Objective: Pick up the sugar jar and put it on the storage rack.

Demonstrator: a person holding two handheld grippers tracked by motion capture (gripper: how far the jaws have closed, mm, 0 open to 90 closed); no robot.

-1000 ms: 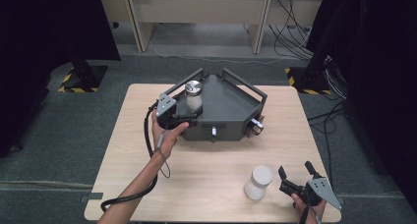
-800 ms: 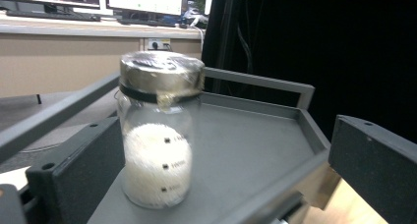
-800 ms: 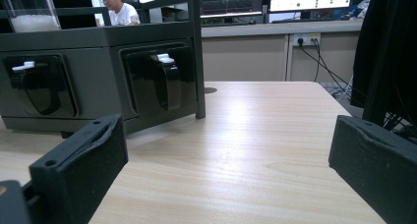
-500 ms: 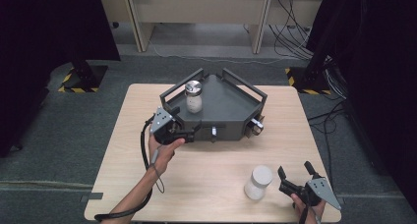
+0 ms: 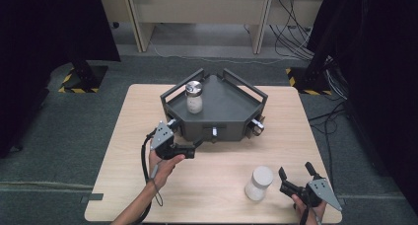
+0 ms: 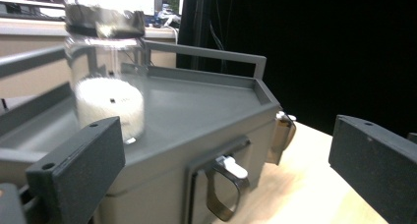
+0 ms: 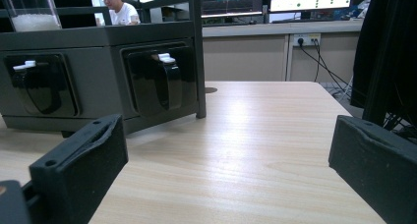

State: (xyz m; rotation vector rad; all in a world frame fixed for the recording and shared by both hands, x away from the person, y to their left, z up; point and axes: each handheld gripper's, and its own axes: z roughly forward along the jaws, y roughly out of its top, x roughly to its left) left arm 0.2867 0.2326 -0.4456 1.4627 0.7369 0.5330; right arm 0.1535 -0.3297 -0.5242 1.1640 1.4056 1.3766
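A glass jar (image 5: 193, 97) with a metal lid and white contents stands at the left of a dark grey tray-topped box (image 5: 231, 106). My left gripper (image 5: 196, 147) hovers by the box's front-left corner, open and empty. In the left gripper view the jar (image 6: 104, 86) rises beyond the left jaw and the box's front latch (image 6: 224, 184) sits between the jaws. A second jar (image 5: 259, 183) with a white lid stands on the table near the front right. Just right of it, my right gripper (image 5: 296, 171) rests open and empty, facing the box's latches (image 7: 158, 80).
The box has raised rail handles (image 5: 245, 85) along its rim and latches (image 5: 256, 127) on its front faces. The wooden table (image 5: 128, 185) has bare room in front of the box. A person (image 7: 118, 8) sits far behind in the right gripper view. Cables (image 5: 300, 22) lie on the floor beyond.
My left gripper has drawn back from beside the jar on the tray, toward the near side, to the box's front-left corner. The right gripper and both jars have stayed put.
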